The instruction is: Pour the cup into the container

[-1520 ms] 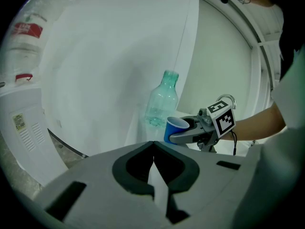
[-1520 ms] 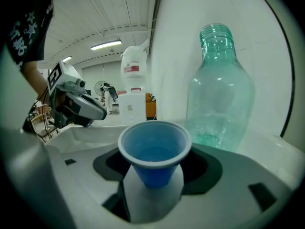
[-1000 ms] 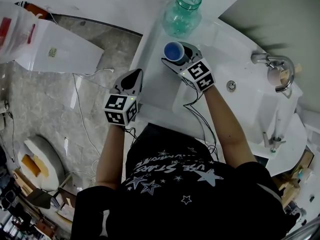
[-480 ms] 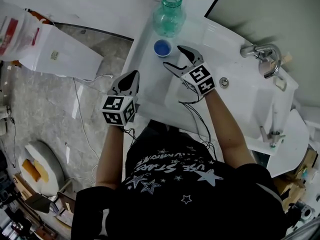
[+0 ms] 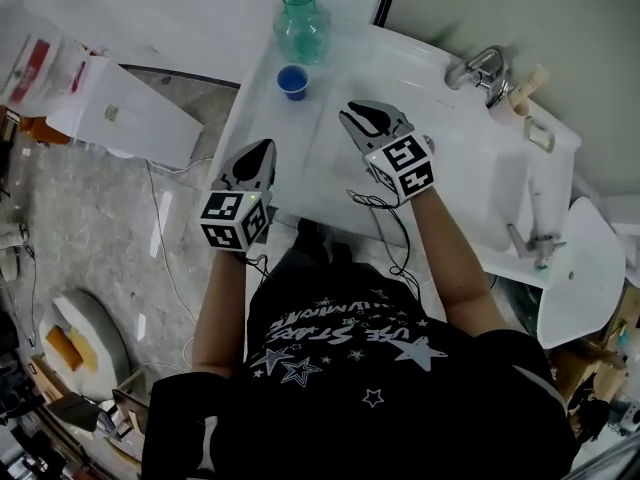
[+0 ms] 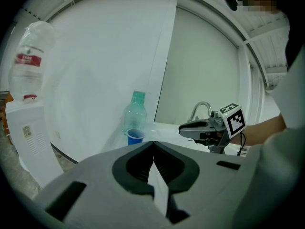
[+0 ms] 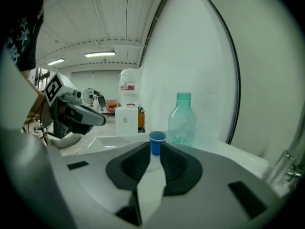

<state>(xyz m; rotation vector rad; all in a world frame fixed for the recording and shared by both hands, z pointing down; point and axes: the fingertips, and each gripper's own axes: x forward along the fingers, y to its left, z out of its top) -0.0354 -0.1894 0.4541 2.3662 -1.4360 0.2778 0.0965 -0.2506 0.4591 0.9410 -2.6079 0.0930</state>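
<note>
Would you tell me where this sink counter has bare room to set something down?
The counter strip from the blue cup to the front edge is bare. Crowded: the back corner with cup and green bottle, and around the faucet.

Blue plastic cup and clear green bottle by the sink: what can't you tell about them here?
- Small blue plastic cup: whether any liquid is inside; the head view shows it too small, the gripper views only its side.
- Clear green bottle: fill level; too small and see-through in every view.
</note>
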